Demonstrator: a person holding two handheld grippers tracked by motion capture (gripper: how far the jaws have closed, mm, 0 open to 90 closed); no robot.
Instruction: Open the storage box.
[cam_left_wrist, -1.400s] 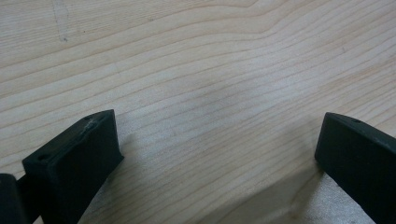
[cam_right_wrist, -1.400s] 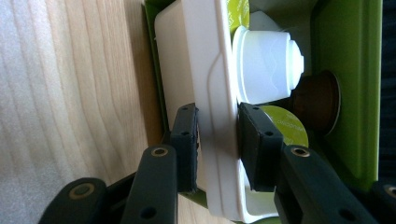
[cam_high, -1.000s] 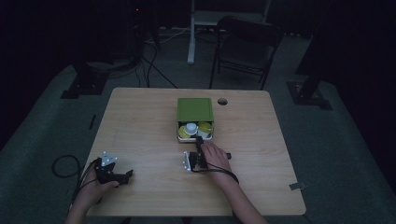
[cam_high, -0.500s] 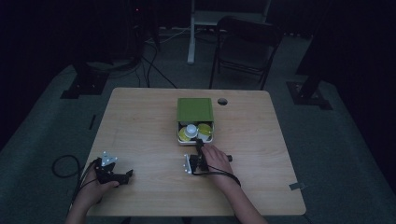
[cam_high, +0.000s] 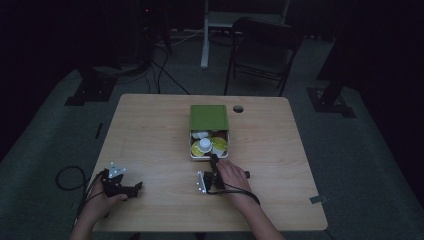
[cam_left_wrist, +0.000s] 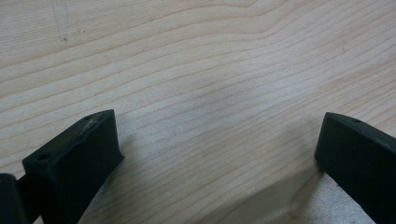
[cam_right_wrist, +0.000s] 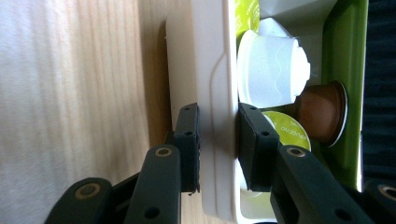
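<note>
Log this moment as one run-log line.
right claw: shut on drawer front | drawer: open, capsules inside | green box: mid-table | left claw: open, empty, resting on table

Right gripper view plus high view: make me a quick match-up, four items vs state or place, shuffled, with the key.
1. right gripper
2. left gripper
3. brown capsule
4. green box

A. inside the white drawer, against the green wall
B. jaws wide apart over bare table
C. near the table's far edge, drawer pulled out toward the person
D. clamped on the drawer's front wall

Pairs: 1-D, 2-B, 3-A, 4-C
</note>
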